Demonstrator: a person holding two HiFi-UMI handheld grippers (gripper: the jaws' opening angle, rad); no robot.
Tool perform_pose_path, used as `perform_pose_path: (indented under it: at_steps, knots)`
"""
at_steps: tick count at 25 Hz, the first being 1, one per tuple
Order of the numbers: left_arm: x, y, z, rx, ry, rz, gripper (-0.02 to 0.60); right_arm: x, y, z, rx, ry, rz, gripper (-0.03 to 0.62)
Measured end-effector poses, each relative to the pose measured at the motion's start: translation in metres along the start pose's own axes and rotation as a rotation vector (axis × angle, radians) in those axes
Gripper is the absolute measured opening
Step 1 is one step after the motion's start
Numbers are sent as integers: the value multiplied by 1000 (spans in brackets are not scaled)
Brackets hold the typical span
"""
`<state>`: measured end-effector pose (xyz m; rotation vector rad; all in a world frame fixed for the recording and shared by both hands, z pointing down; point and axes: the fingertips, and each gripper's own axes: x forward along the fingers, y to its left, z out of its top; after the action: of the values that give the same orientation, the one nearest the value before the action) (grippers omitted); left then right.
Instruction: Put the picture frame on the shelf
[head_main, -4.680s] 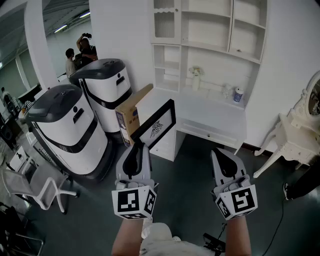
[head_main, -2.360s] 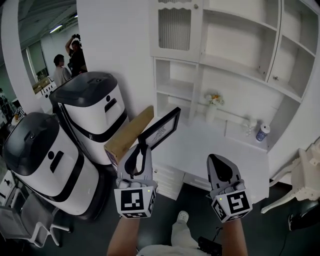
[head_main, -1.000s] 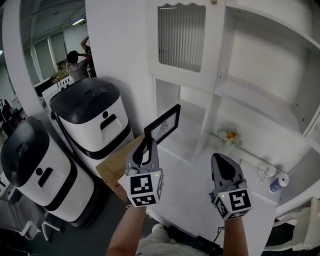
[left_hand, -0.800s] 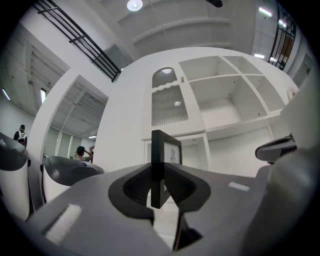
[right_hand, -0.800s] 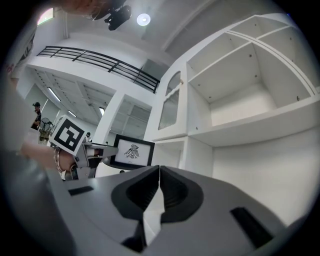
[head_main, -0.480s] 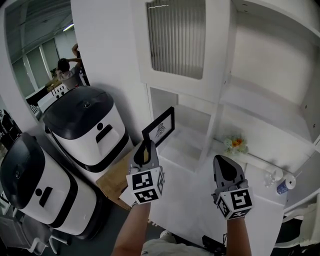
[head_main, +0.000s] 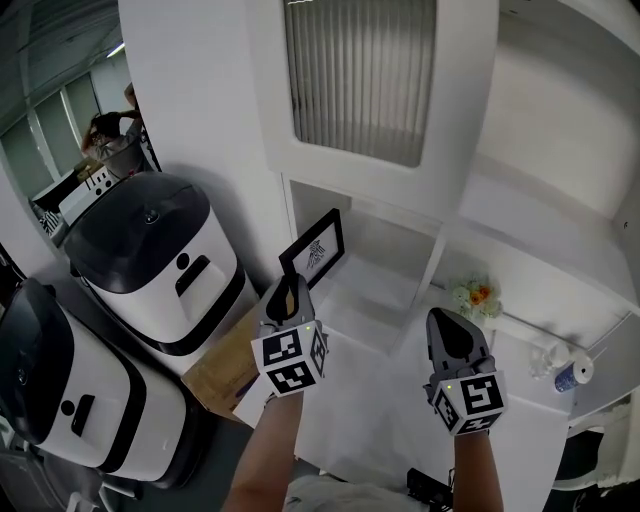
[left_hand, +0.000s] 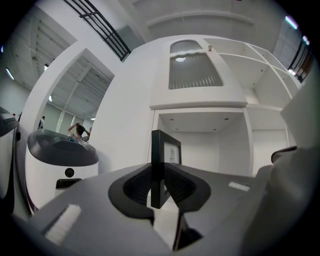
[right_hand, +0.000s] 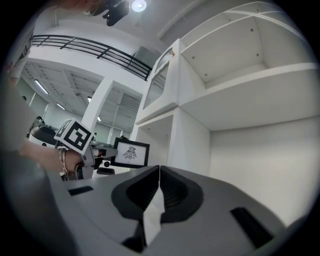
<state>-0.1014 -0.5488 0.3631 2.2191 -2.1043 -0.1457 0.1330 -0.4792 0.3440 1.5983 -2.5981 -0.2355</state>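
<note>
The black picture frame (head_main: 313, 247) with a small drawing on white stands upright, and my left gripper (head_main: 289, 290) is shut on its lower edge. It hangs just in front of the low left cubby (head_main: 372, 292) of the white shelf unit. In the left gripper view the frame (left_hand: 161, 159) shows edge-on between the pads, with the cubby (left_hand: 212, 145) open behind it. My right gripper (head_main: 446, 322) hovers to the right over the desk top, shut with nothing in it. The right gripper view shows the frame (right_hand: 131, 152) to its left.
Two white machines with black lids (head_main: 152, 240) (head_main: 55, 385) stand at the left. A cardboard box (head_main: 222, 367) leans beside the desk. A small flower vase (head_main: 474, 296) and a blue-and-white cup (head_main: 568, 373) sit on the desk. A ribbed door (head_main: 360, 75) is above; a person (head_main: 108, 128) stands far left.
The view has closed in on the shelf unit. My left gripper has carried the frame up and forward to the mouth of the low left cubby. The right gripper has kept its place alongside.
</note>
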Motion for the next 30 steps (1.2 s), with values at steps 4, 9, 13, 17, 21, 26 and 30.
perform_pose_path:
  at_steps: [4, 9, 13, 17, 21, 26, 30]
  knots:
    - [21, 7, -9, -39, 22, 3, 81, 12, -3, -7, -3, 19, -5, 11]
    - [43, 12, -20, -86, 45, 23, 81, 20, -9, -20, -4, 57, -15, 11]
    - [57, 9, -27, -111, 57, 20, 81, 26, -14, -28, -9, 82, -18, 11]
    - [69, 3, -34, -129, 72, 22, 81, 30, -17, -32, -13, 95, -18, 11]
    - [80, 0, -39, -142, 87, 37, 81, 32, -17, -35, -15, 103, -16, 11]
    - [89, -1, -41, -144, 101, 56, 81, 33, -16, -38, -12, 109, -14, 11]
    - [95, -4, -43, -163, 123, 65, 81, 35, -17, -37, -6, 108, -15, 11]
